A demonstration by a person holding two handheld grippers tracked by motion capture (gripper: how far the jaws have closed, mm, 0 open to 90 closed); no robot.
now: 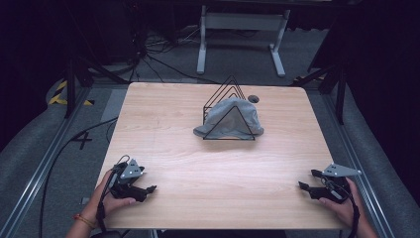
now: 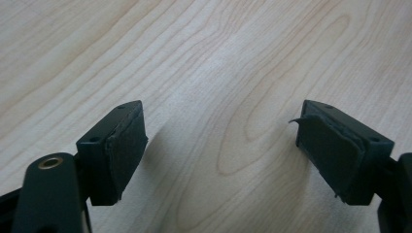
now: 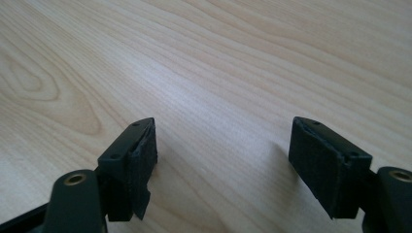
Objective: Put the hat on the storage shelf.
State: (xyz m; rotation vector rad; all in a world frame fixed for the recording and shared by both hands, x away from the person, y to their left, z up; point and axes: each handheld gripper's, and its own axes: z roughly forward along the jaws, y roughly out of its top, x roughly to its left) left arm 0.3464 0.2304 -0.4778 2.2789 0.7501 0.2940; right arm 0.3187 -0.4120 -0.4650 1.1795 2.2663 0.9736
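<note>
Left gripper [image 1: 143, 187] lower left, right gripper [image 1: 306, 180] lower right, both jaws apart and empty, grey cloth hat [image 1: 229, 119] in black wire rack [image 1: 225, 91] upper centre, light wooden table [image 1: 208, 168].

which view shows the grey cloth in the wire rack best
The high view: the grey cloth sits draped inside the black wire rack at the table's far middle. Both gripper views look down at bare wood between open jaws, so they give nothing of the cloth.

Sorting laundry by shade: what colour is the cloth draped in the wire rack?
Grey cloth in the black wire rack; clearest in the high view.
</note>
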